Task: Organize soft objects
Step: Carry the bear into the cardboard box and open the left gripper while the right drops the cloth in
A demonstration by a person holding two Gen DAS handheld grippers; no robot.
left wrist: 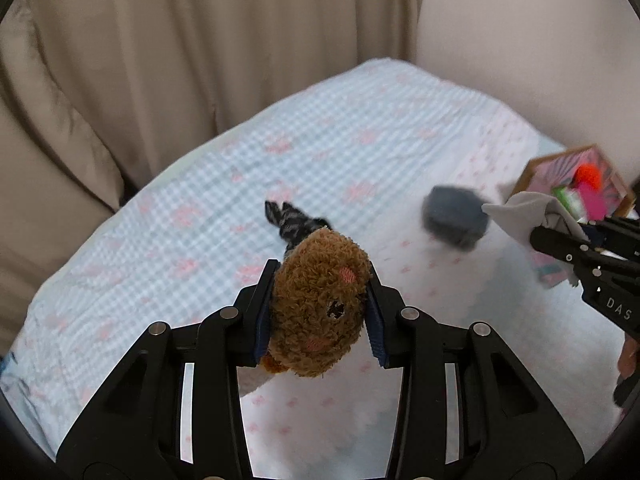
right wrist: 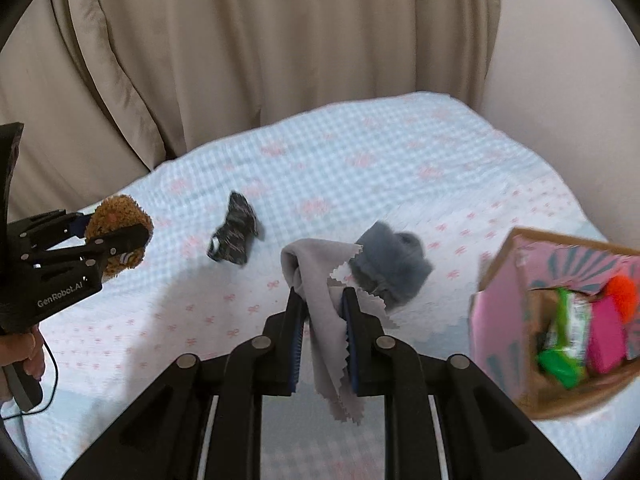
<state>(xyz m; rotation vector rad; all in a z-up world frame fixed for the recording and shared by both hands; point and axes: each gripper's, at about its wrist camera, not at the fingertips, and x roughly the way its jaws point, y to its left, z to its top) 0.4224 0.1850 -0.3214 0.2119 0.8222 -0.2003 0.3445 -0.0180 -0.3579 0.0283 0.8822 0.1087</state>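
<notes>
My left gripper (left wrist: pixel 322 296) is shut on a brown plush toy (left wrist: pixel 320 304) and holds it above the bed; the right wrist view shows that same brown plush toy (right wrist: pixel 118 216) at the far left. My right gripper (right wrist: pixel 322 316) is shut on a light grey cloth (right wrist: pixel 320 300) with zigzag edges, which hangs down between the pads. On the bed lie a dark striped sock (right wrist: pixel 236 232) and a grey fleece bundle (right wrist: pixel 390 264). From the left wrist view the striped sock (left wrist: pixel 290 220) pokes out behind the plush, with the grey bundle (left wrist: pixel 454 216) to the right.
An open pink cardboard box (right wrist: pixel 500 312) stands on the bed at the right, holding green, pink and orange soft items. The bed has a blue-checked cover (left wrist: pixel 200 200) with pink bows. Beige curtains (right wrist: pixel 240 40) hang behind it. A hand (right wrist: pixel 28 348) holds the left gripper's handle.
</notes>
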